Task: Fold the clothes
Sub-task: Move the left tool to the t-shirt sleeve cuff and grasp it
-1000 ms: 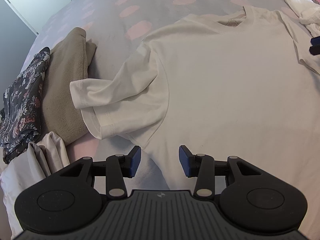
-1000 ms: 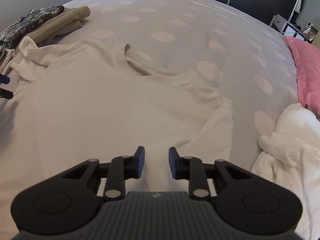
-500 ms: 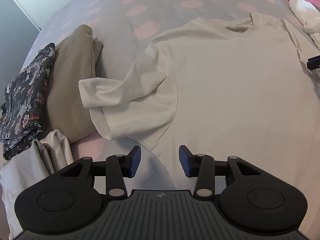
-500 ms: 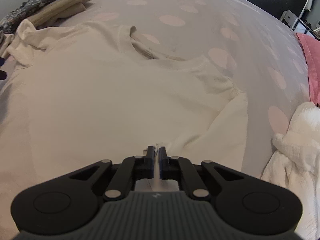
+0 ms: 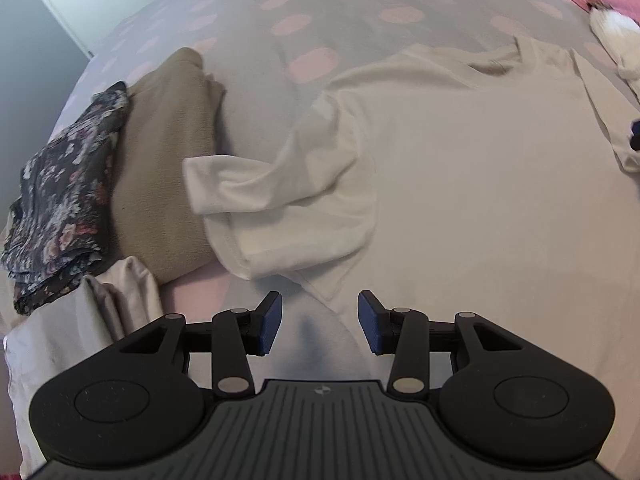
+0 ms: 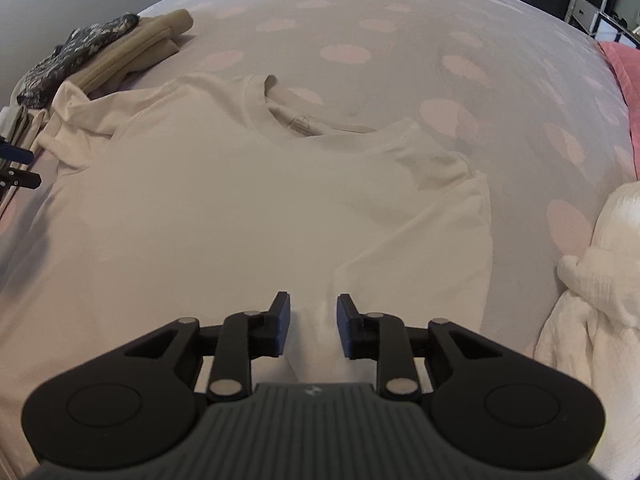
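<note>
One white T-shirt (image 5: 480,184) lies spread flat on a grey bedspread with pink dots (image 5: 320,12), collar away from both claws. The left gripper (image 5: 319,322) hovers with its jaws wide apart and nothing between them, just short of the shirt's side edge; ahead of it and slightly to its left lies one crumpled sleeve (image 5: 280,200), folded over itself. Further left of that claw sit three other garments in a row: one tan folded garment (image 5: 164,160), one dark floral garment (image 5: 60,200) and one pale cream cloth (image 5: 80,320) nearest the claw. The right gripper (image 6: 313,326) is parted about halfway, holding nothing, with a small raised ridge of shirt fabric between its pads. Ahead and right of it lies the second sleeve (image 6: 448,240), flat. To its far right sits one white textured cloth (image 6: 592,300), beyond it one pink cloth (image 6: 624,80).
</note>
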`<state>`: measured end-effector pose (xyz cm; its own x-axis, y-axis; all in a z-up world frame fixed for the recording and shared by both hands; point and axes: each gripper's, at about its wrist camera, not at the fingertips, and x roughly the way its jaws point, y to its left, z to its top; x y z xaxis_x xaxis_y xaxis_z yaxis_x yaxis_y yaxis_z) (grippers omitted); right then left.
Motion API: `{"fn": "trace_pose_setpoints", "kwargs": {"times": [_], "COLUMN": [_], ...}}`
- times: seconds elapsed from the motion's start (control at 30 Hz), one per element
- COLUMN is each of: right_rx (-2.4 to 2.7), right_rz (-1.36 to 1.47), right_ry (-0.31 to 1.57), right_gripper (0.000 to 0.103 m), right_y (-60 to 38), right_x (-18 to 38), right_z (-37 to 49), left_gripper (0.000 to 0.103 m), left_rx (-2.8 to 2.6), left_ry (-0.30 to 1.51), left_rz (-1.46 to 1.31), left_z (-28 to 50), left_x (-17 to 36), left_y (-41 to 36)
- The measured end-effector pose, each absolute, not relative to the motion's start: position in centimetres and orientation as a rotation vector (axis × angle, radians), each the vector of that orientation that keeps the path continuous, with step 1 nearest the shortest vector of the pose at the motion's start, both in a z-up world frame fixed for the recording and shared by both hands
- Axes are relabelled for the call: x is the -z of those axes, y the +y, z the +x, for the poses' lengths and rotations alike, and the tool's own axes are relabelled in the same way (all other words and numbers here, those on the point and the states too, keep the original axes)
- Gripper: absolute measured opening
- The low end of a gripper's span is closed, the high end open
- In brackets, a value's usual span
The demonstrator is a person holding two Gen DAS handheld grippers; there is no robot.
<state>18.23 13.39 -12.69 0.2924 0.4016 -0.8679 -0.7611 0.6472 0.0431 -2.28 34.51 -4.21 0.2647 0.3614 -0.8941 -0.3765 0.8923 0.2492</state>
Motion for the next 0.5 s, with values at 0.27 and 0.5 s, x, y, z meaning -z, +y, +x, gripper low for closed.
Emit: {"fn": "trace_pose_setpoints", "kwargs": {"times": [0.27, 0.5], "right_rx": [-0.61, -0.496], "right_rz": [-0.535, -0.448], "right_ry": [0.933, 0.964], "right_gripper": [0.029, 0.03], "right_y": [14.2, 14.3], "right_x": [11.8, 10.2], "right_z": [16.9, 15.2], "left_gripper": [0.04, 0.044], "left_rx": [-0.628, -0.709], "left_ry": [1.106, 0.994], "left_rz": [-0.114, -0.228], "left_z": [-5.0, -7.2], "left_x": [1.9, 1.3], "left_y": [38.6, 41.9]}}
